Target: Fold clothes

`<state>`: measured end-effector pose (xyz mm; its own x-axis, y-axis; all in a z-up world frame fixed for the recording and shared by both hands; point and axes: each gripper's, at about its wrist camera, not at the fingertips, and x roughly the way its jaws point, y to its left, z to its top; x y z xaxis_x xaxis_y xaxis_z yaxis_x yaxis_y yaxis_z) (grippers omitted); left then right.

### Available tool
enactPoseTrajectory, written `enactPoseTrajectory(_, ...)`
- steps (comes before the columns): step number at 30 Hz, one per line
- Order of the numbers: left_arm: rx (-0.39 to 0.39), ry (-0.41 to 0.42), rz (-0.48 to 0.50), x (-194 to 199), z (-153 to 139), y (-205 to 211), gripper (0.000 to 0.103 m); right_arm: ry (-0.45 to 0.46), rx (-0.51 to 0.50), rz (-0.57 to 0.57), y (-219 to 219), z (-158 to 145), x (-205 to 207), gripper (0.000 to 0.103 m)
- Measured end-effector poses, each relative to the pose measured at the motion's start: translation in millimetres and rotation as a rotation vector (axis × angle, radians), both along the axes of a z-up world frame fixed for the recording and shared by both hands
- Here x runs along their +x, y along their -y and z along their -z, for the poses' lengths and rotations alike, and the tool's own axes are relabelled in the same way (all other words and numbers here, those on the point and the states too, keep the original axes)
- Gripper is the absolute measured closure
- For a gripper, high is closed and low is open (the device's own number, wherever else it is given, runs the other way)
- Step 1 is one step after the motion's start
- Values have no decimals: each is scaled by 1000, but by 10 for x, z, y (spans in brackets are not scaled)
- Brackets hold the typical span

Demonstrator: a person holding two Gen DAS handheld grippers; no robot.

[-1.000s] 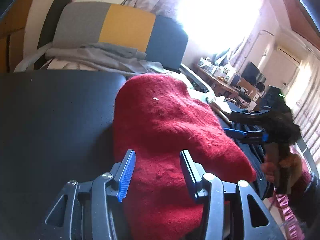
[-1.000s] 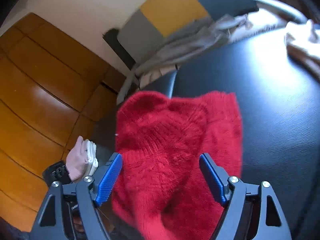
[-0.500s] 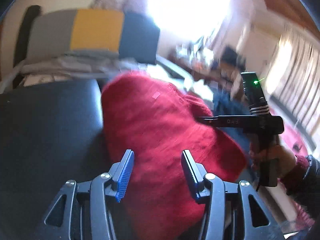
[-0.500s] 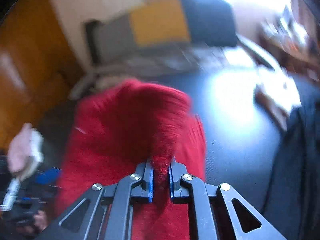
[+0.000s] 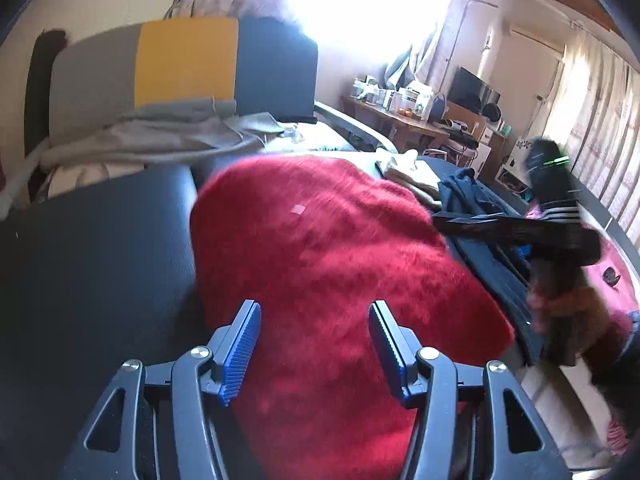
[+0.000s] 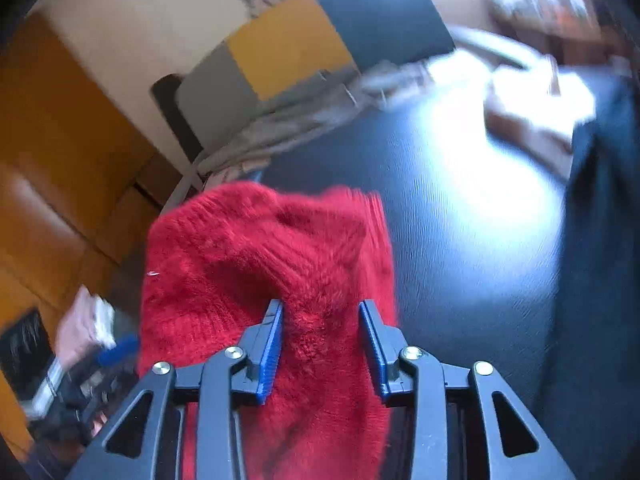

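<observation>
While the red knit sweater [image 5: 328,264] lies bunched on the black table [image 5: 92,248], the left gripper [image 5: 314,346] and right gripper [image 6: 320,344] are both opening, seemingly releasing it to regrip for a fold.

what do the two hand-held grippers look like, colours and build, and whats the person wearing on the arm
Each hand-held gripper, left and right, has a dark grey-black linkage frame with triangular cut-outs and silver pivot screws. The fingers carry ribbed bright blue pads. From the left wrist view, the right unit shows a black handle with white stripes and a green light. A dark red knit cuff shows at that wrist.
</observation>
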<state>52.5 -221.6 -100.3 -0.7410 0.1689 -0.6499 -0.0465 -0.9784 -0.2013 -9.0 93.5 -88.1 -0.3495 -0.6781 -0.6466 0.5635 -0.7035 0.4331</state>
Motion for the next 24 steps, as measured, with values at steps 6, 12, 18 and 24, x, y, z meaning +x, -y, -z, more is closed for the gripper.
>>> enactPoseTrajectory(6,22,-10,-57,-29,-95,170,47,-219,49,-305,252,-628,487,63)
enactPoseTrajectory(12,54,11,-86,-62,-22,275,47,-258,365,-539,652,-134,861,68)
enactPoseTrajectory(18,61,11,-73,32,62,259,47,-105,202,-260,-44,404,703,70)
enactPoseTrajectory(24,149,-37,-52,84,-33,289,47,-112,138,-195,-193,463,764,70)
